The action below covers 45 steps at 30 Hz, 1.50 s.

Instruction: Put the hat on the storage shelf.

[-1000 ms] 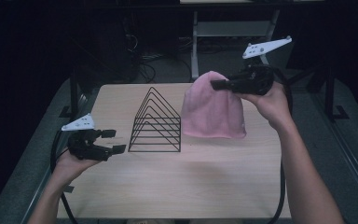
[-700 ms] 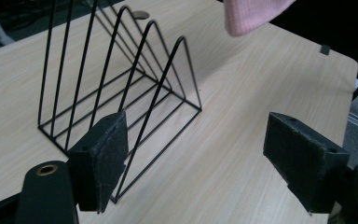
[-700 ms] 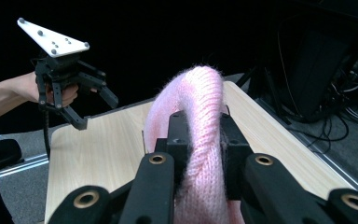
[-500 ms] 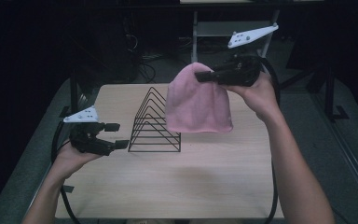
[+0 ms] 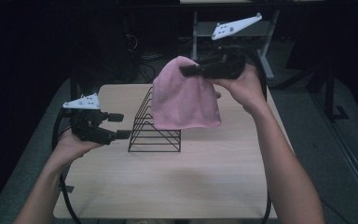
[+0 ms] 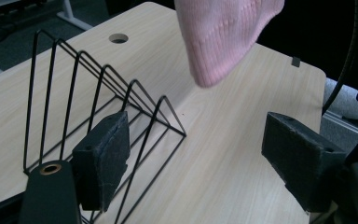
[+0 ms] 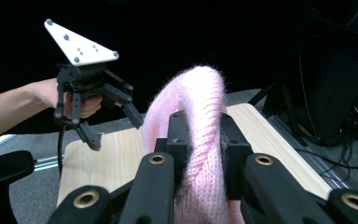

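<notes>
Hanging from the right gripper (image 5: 191,71), a pink knitted hat (image 5: 184,100) was held in the air above the table (image 5: 177,182), its crown pinched between the two black jaws and its open brim drooping over the far end of the wire rack (image 5: 154,126). In the right gripper view the pads were clenched on a fold of the hat (image 7: 200,135), the wool bulging up between them. The black wire rack stood upright on the wood, a row of triangular dividers on a flat base, with nothing in any of its slots; whether the hat's hem touched the wires could not be told from the high view. In the left gripper view the hat (image 6: 223,37) hung clear of the tabletop beyond the rack (image 6: 98,107).

The left gripper (image 5: 119,126) was held just beside the near left end of the rack, above the table's left edge, its jaws spread wide with nothing between them; its pads (image 6: 103,158) framed the nearest dividers without touching them.

The table was pale wood with rounded corners and a round cable hole (image 6: 118,38) toward its far side. Grey floor lay around it, and the room behind was dark, with the legs of a light metal frame (image 5: 200,32) and some cables on the floor.
</notes>
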Motion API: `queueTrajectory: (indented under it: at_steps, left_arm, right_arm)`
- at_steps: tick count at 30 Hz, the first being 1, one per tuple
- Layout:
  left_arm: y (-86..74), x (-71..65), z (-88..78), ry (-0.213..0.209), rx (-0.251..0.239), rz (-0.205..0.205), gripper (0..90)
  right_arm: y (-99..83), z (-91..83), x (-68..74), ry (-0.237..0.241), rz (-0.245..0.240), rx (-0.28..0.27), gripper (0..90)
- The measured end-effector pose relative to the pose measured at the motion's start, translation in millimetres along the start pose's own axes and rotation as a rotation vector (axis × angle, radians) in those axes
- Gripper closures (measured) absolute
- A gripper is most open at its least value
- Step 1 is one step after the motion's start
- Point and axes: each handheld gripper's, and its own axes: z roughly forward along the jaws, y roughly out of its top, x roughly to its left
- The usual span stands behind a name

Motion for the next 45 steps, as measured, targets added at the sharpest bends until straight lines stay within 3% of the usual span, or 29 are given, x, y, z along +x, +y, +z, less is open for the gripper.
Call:
queueTrajectory:
  at_steps: [10, 18, 20, 22, 25, 26, 29, 34, 40, 45]
  left_arm:
    - [15.7, 9.1, 5.4, -0.083, -0.024, -0.017, 28.0]
    - [20.2, 16.4, 10.7, -0.099, -0.045, -0.046, 32.1]
    - [20.1, 17.9, 14.3, -0.118, -0.022, -0.049, 36.3]
    - [19.2, 19.4, 15.7, -0.133, -0.019, -0.051, 44.6]
    - [18.7, 21.0, 15.7, -0.143, -0.018, -0.056, 49.9]
    - [18.2, 22.1, 15.3, -0.148, -0.023, -0.052, 57.2]
    - [16.9, 24.9, 13.3, -0.155, -0.026, -0.046, 67.7]
    - [16.1, 28.8, 11.7, -0.145, -0.032, -0.044, 80.6]
    - [16.9, 33.7, 11.9, -0.114, -0.028, -0.052, 82.4]
    - [21.5, 40.3, 12.6, -0.065, -0.016, -0.052, 83.1]
  right_arm:
    - [13.0, 20.7, 4.0, 0.042, -0.024, -0.003, 78.3]
    - [21.9, 33.4, 5.6, 0.074, -0.033, -0.019, 78.3]
    - [23.2, 37.2, 5.6, 0.082, -0.035, -0.016, 78.3]
    - [24.4, 40.7, 5.3, 0.088, -0.037, -0.018, 78.3]
    - [25.8, 44.0, 4.9, 0.091, -0.039, -0.020, 78.3]
    - [27.5, 46.4, 5.1, 0.095, -0.040, -0.021, 78.3]
    - [29.5, 49.4, 4.7, 0.097, -0.035, -0.025, 78.3]
    - [30.1, 53.4, 1.2, 0.098, -0.030, -0.031, 78.3]
    - [29.8, 56.2, -4.0, 0.075, -0.025, -0.024, 78.3]
    - [24.7, 58.1, -18.3, 0.062, 0.011, -0.025, 78.3]
